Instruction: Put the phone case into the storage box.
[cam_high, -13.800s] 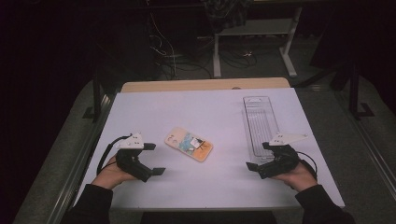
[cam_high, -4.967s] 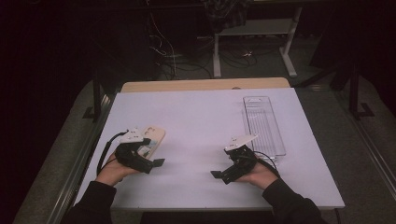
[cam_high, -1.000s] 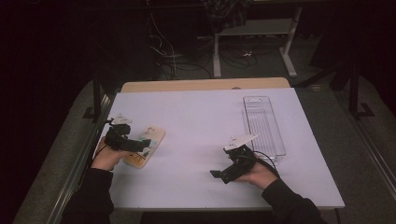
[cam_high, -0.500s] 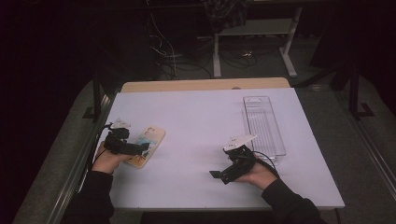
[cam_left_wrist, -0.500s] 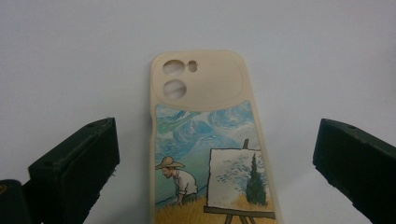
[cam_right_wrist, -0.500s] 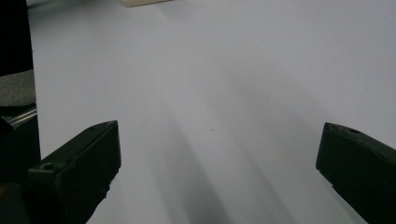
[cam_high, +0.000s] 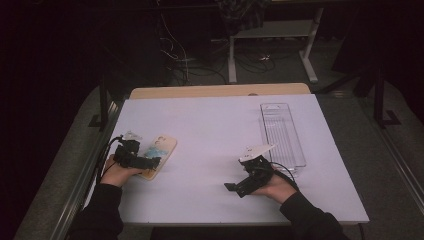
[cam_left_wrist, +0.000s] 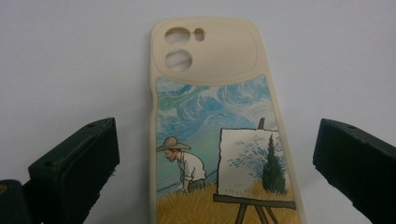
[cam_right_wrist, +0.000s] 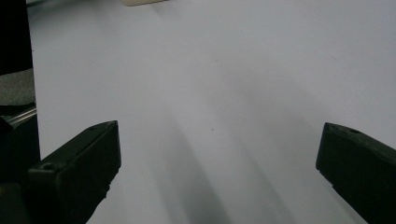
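While flat on table, phone case (cam_left_wrist: 219, 140) lies between left gripper (cam_left_wrist: 217, 158) fingers | spread wide, gripping nothing

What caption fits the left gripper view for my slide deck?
Open left gripper straddling a cream phone case printed with a painter at an easel.

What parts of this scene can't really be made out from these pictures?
- Phone case: its lower end is cut off by the bottom edge of the left gripper view.
- Phone case in the high view: near end hidden under the left gripper.
- Clear tray: contents too faint to tell, high view.
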